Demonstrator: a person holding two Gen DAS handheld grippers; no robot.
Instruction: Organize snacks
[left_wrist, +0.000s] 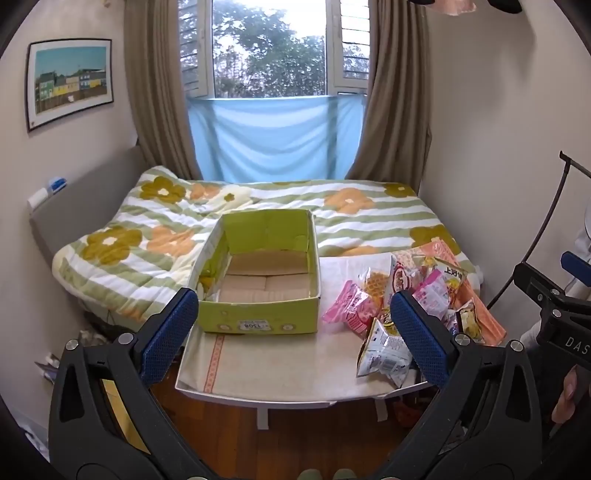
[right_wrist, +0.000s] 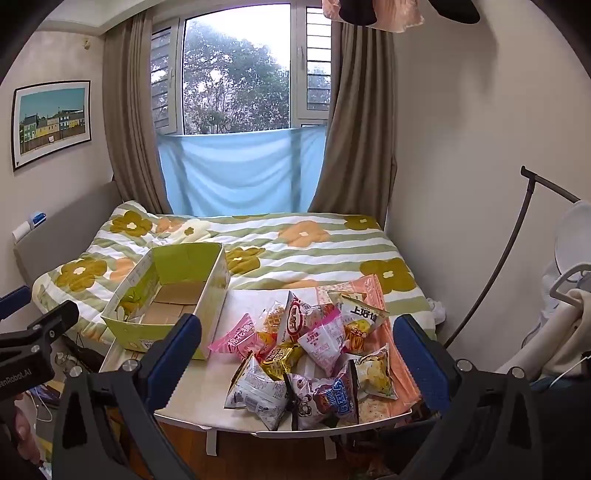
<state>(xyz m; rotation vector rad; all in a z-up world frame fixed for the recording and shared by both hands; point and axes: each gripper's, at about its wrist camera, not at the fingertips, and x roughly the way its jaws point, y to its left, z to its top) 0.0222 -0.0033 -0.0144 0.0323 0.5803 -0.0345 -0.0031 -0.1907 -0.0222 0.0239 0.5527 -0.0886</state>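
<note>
Snack packets lie in a loose, overlapping heap on the right half of the tabletop, none yet in the box. Nearest the front edge in the right wrist view sit a white-and-grey packet and a dark blue-and-brown one, both close to the lip of the tabletop. Behind them are a gold packet, a pink-and-white packet and a pale chip bag, with a bright pink packet lying toward the box.

The right hand-held gripper hangs short of the heap with its jaws spread wide and nothing between them. The left hand-held gripper is just as wide and empty, facing the gap between box and heap.

Further back on the left stands the green cardboard box, open-topped and bare inside, its far end toward the flowered quilt on the bed.

The risks, as I judge them: a reach into the pile could nudge the front packets off the edge onto the floor; wide jaws closing on overlapped packets may pinch two at once, or crush the air-filled bags; slick film may slip during the carry; and the light box could slide if bumped.
</note>
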